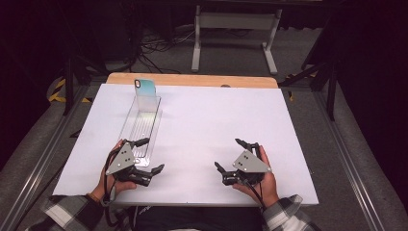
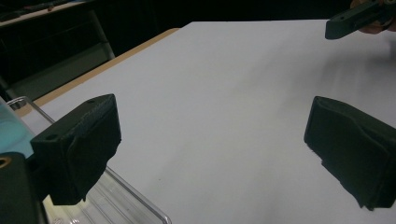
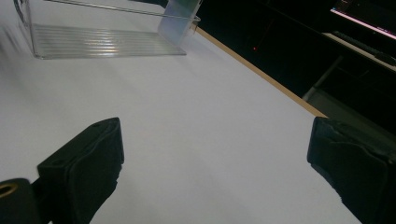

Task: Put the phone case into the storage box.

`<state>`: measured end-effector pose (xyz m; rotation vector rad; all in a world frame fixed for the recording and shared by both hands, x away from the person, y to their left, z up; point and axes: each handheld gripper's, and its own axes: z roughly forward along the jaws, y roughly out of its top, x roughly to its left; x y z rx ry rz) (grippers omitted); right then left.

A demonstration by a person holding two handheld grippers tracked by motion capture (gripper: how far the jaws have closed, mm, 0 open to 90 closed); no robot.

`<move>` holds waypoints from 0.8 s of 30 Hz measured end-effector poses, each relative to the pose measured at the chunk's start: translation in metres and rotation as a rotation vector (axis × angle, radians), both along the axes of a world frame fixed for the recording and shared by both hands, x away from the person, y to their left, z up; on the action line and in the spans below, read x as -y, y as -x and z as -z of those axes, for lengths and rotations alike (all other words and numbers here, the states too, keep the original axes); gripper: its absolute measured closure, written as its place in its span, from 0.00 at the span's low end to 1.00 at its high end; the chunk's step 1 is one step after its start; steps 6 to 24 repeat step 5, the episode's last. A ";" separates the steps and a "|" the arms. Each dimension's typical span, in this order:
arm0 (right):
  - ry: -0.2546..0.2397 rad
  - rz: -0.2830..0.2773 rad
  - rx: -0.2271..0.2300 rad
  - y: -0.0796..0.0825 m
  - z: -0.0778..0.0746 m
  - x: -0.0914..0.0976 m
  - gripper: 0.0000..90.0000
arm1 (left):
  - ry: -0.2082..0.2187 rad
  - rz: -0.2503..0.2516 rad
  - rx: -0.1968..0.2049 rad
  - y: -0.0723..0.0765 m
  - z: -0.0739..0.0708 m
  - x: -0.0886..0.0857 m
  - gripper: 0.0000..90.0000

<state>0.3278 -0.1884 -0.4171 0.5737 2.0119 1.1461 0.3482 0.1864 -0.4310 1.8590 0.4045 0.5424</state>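
A clear plastic tray (image 1: 139, 126) lies on the left of the white table (image 1: 202, 125). A phone in a pale teal case (image 1: 146, 92) stands upright at the tray's far end. My left gripper (image 1: 154, 154) rests by the tray's near end, jaws wide apart with nothing between them. In the left gripper view the tray (image 2: 122, 201) runs under the left jaw of my left gripper (image 2: 215, 144), and the phone (image 2: 11, 135) shows at the far left. My right gripper (image 1: 227, 153) sits open and empty at the front right. From the right gripper (image 3: 215, 158) view, tray (image 3: 102, 42) and phone (image 3: 180, 18) lie far ahead.
A wooden strip (image 1: 192, 80) edges the table's far side. Beyond it stands a white metal frame (image 1: 235, 33) on a grey floor with cables. Metal rails run along both sides of the table. A fingertip (image 2: 355, 18) of the right gripper shows top right in the left gripper view.
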 end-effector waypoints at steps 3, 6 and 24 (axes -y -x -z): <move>-0.009 0.023 0.006 -0.001 0.000 0.002 0.05 | 0.003 -0.002 0.001 0.000 -0.001 0.000 0.05; -0.015 0.027 0.006 -0.001 -0.001 0.003 0.05 | 0.004 -0.003 -0.002 0.000 -0.001 0.000 0.05; -0.015 0.027 0.006 -0.001 -0.001 0.003 0.05 | 0.004 -0.003 -0.002 0.000 -0.001 0.000 0.05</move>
